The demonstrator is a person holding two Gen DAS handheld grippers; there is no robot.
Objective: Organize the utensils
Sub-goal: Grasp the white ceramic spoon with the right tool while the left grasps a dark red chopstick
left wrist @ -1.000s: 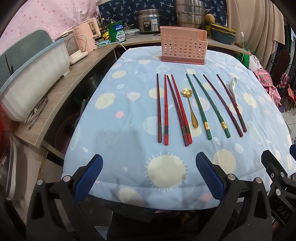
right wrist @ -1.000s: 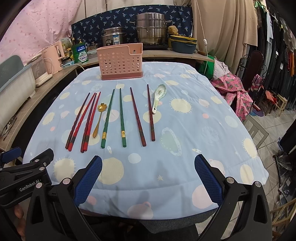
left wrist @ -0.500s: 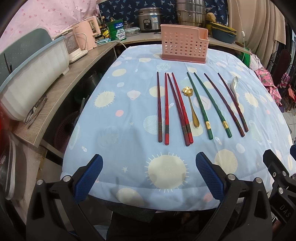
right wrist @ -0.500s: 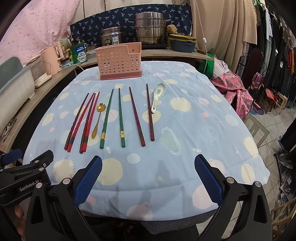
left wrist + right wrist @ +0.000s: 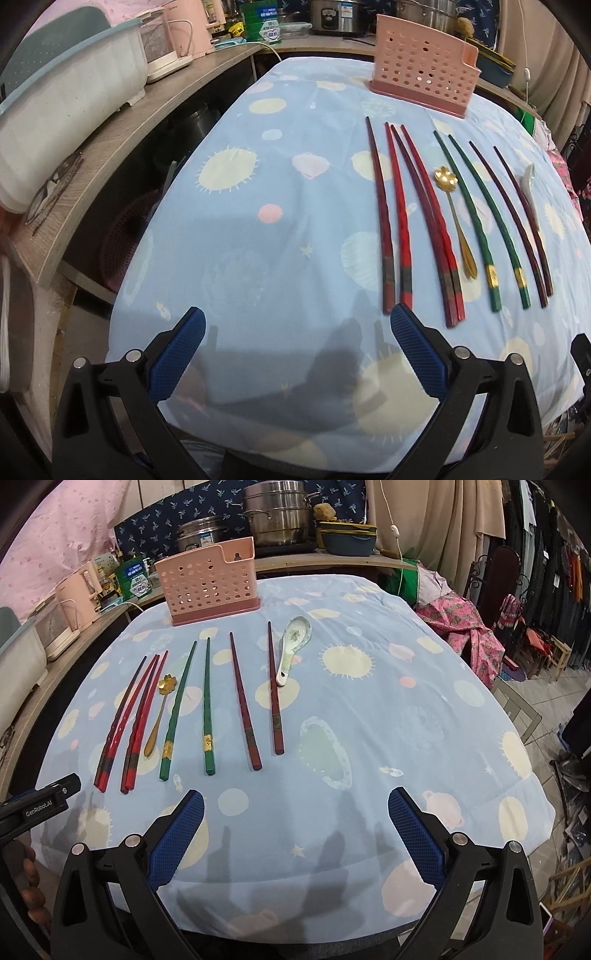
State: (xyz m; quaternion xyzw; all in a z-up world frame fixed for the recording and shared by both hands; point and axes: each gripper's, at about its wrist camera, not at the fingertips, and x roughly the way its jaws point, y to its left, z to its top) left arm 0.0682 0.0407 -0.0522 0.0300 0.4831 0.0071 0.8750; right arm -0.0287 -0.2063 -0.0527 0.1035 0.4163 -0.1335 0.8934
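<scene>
Left wrist view: the left gripper (image 5: 295,343) hangs spread wide and empty just short of the four red lacquered chopsticks (image 5: 413,221). Beside them lie the gold flower-headed spoon (image 5: 456,225) and the two green chopsticks (image 5: 480,221); the pink perforated plastic caddy (image 5: 424,81) stands well beyond. The right gripper (image 5: 295,823) is likewise spread and empty. Risk, as I judge it — the sticks lie nearly touching, so a pinch may drag a neighbour or roll one on the soft blue patterned tablecloth (image 5: 258,240).

Chopsticks (image 5: 207,705) and spoons (image 5: 291,648) in row before holder (image 5: 208,581).
</scene>
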